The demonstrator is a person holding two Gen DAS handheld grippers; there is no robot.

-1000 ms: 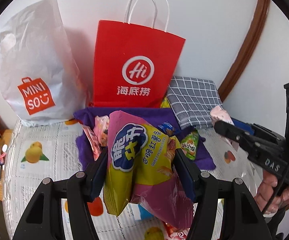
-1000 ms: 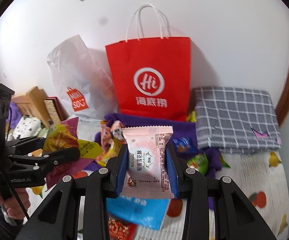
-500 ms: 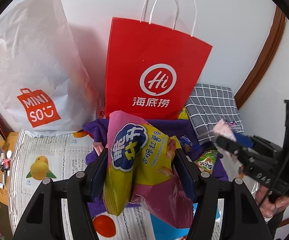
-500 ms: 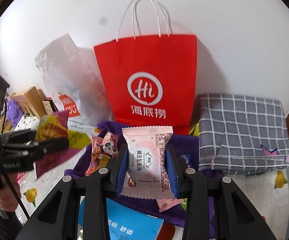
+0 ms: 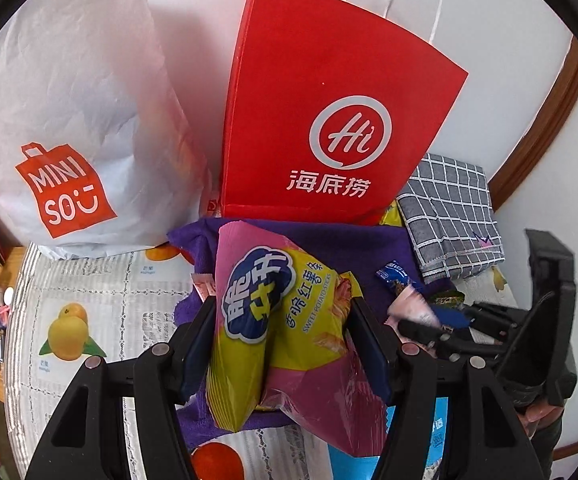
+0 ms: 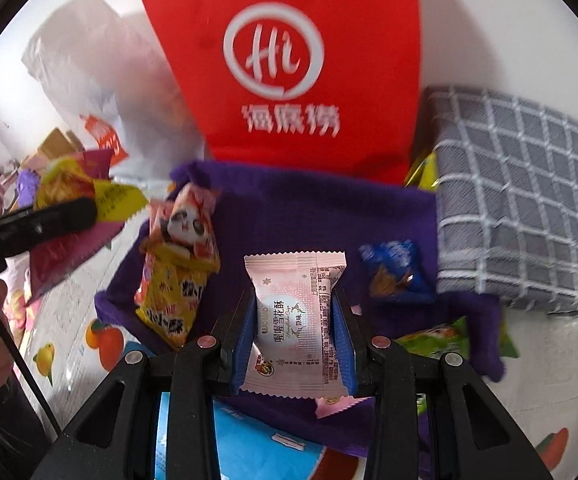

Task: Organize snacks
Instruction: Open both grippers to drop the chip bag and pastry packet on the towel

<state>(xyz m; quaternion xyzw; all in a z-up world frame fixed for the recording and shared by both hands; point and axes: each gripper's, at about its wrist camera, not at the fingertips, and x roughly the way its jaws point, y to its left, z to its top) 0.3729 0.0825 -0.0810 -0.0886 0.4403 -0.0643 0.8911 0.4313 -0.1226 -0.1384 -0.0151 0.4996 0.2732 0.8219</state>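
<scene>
My left gripper (image 5: 281, 332) is shut on a pink and yellow sweet potato stick bag (image 5: 277, 320), held above a purple cloth (image 5: 329, 240). It also shows at the left of the right wrist view (image 6: 77, 200). My right gripper (image 6: 295, 320) is shut on a pink snowflake crisp packet (image 6: 295, 320) over the same purple cloth (image 6: 309, 216). A red Hi paper bag (image 5: 329, 120) stands against the wall behind the cloth. A white Miniso bag (image 5: 61, 120) stands to its left. The right gripper shows at the right of the left wrist view (image 5: 421, 320).
Loose snacks lie on the cloth: a panda packet (image 6: 181, 256), a blue candy (image 6: 397, 272), a green packet (image 6: 437, 340). A folded grey checked cloth (image 6: 521, 200) lies at the right. A blue packet (image 6: 257, 452) lies below. The fruit-print tablecloth (image 5: 89, 300) covers the table.
Both grippers have moved forward toward the red bag, which now looks larger. The right gripper has dropped lower over the purple cloth. Both still hold their packets.
</scene>
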